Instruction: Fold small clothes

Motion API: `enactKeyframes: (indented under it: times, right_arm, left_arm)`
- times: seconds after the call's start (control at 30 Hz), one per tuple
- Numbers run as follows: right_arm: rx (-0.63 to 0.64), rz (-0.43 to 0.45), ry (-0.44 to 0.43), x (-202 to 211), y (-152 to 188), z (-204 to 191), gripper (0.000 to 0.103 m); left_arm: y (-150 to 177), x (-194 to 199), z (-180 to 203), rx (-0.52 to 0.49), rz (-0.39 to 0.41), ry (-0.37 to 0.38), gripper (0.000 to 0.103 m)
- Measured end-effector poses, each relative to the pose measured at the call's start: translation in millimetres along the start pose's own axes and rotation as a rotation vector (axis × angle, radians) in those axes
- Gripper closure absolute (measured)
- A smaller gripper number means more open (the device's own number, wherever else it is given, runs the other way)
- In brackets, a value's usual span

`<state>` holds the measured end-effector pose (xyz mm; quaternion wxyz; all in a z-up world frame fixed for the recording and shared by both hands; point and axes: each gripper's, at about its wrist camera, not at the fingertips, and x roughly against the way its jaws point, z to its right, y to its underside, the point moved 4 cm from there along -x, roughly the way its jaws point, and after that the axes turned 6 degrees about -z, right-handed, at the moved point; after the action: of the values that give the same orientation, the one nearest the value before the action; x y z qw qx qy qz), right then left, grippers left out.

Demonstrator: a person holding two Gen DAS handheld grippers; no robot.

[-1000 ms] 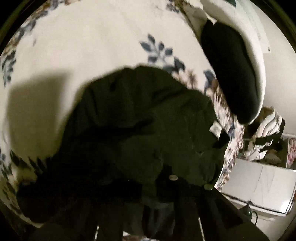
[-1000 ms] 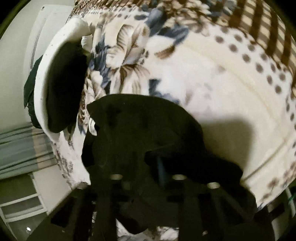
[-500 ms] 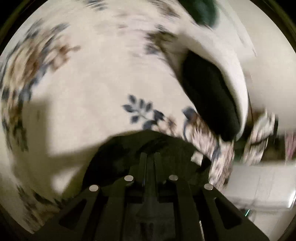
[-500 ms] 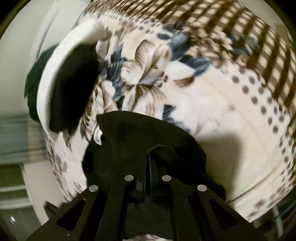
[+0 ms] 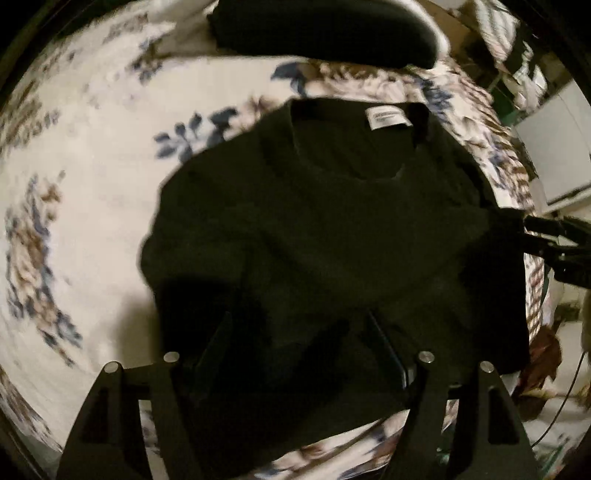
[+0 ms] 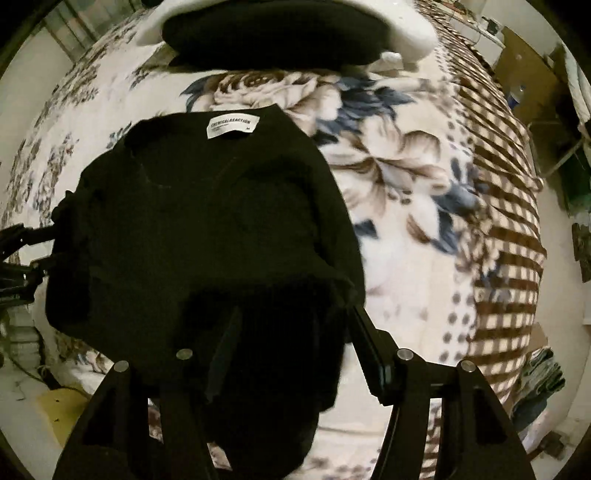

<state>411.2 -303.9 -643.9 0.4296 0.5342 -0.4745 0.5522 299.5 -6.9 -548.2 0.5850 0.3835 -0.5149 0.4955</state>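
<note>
A black T-shirt (image 5: 325, 229) lies on the floral blanket (image 5: 92, 206), collar and white neck label (image 5: 386, 117) away from me; it also shows in the right wrist view (image 6: 192, 221) with its label (image 6: 232, 126). My left gripper (image 5: 299, 332) is open, its jaws spread wide over the shirt's near part. My right gripper (image 6: 291, 332) is open too, above the shirt's lower right part. The right gripper's fingers (image 5: 554, 240) reach in from the right edge of the left wrist view. The left gripper's fingers (image 6: 22, 251) show at the left edge of the right wrist view.
A black garment on a white pillow (image 6: 406, 33) lies beyond the collar, also in the left wrist view (image 5: 325, 29). The blanket (image 6: 424, 192) has a brown checked border (image 6: 509, 229) on the right. White furniture (image 5: 554, 158) and clutter stand past the bed's edge.
Both grippers went from shut to open and pulled back. The bunched black shirt that they held now lies spread on the blanket, collar and label showing.
</note>
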Motion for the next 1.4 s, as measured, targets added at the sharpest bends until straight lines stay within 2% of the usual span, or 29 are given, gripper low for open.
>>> enactKeyframes:
  times: [0.03, 0.07, 0.1, 0.13, 0.17, 0.37, 0.5, 0.7, 0.8, 0.83, 0.87, 0.9, 0.93, 0.97, 1.03, 1.1, 1.2, 1.33, 1.4]
  right_arm:
    - [-0.020, -0.006, 0.008, -6.7, -4.0, 3.1, 0.040]
    - [-0.028, -0.020, 0.009, -12.7, -6.5, 4.6, 0.041]
    - [-0.039, -0.030, 0.001, -18.1, -8.3, 4.9, 0.049]
    - [-0.066, -0.042, -0.033, -24.2, -9.7, 6.7, 0.063]
    - [-0.095, -0.048, -0.058, -26.7, -10.2, 9.1, 0.096]
    - [-0.288, 0.055, -0.195, -10.7, -17.6, 29.0, 0.096]
    - [-0.353, 0.051, -0.262, -13.8, -26.0, 38.1, 0.096]
    - [-0.410, 0.021, -0.293, -36.6, -51.4, 53.3, 0.096]
    - [-0.489, -0.055, -0.405, -59.4, -60.7, 65.1, 0.094]
    - [-0.504, -0.062, -0.414, -61.6, -62.3, 68.3, 0.092]
    - [-0.527, -0.050, -0.421, -58.5, -62.6, 74.8, 0.084]
    - [-0.541, -0.027, -0.425, -53.6, -62.2, 80.1, 0.060]
    - [-0.554, 0.006, -0.435, -44.8, -60.9, 86.2, 0.047]
    - [-0.563, 0.040, -0.443, -33.7, -57.5, 91.9, 0.031]
    - [-0.555, 0.072, -0.430, -16.7, -51.5, 97.8, 0.029]
    - [-0.502, 0.076, -0.419, -4.1, -46.7, 93.5, 0.029]
    - [-0.372, 0.029, -0.348, 0.0, -47.4, 72.4, 0.029]
    - [-0.094, -0.086, -0.160, -24.7, -53.2, 28.2, 0.029]
    - [-0.024, -0.095, -0.092, -34.1, -60.6, 18.2, 0.029]
  left_arm:
    - [-3.2, -5.0, 0.5, 0.020, -0.004, 0.003, 0.031]
    - [-7.8, -12.0, -0.5, 0.050, -0.011, 0.032, 0.037]
    - [-12.6, -17.4, -4.2, 0.093, -0.004, 0.063, 0.048]
    - [-15.2, -18.8, -6.5, 0.111, -0.001, 0.066, 0.082]
    - [-19.0, -21.2, -10.1, 0.132, 0.004, 0.071, 0.098]
    - [-40.5, -0.5, -34.6, 0.242, 0.106, 0.131, 0.100]
    - [-51.5, 5.8, -64.7, 0.363, 0.121, 0.186, 0.100]
    - [-72.5, -0.9, -94.5, 0.449, 0.122, 0.192, 0.100]
    - [-81.2, -11.1, -106.9, 0.509, 0.091, 0.216, 0.098]
    - [-81.4, -12.1, -110.8, 0.534, 0.081, 0.233, 0.098]
    - [-80.9, -11.6, -114.5, 0.556, 0.075, 0.257, 0.095]
    - [-80.4, -8.3, -116.6, 0.573, 0.078, 0.284, 0.092]
    - [-79.6, -3.4, -116.3, 0.577, 0.090, 0.299, 0.079]
    - [-77.3, 4.9, -116.6, 0.575, 0.107, 0.300, 0.055]
    - [-69.8, 25.3, -112.9, 0.561, 0.152, 0.281, 0.031]
    - [-62.0, 39.2, -106.6, 0.538, 0.180, 0.275, 0.032]
    - [-52.1, 44.2, -87.0, 0.470, 0.164, 0.199, 0.032]
    - [-56.5, 19.2, -57.0, 0.321, 0.081, 0.057, 0.031]
    - [-64.2, 5.0, -52.2, 0.276, 0.055, 0.015, 0.032]
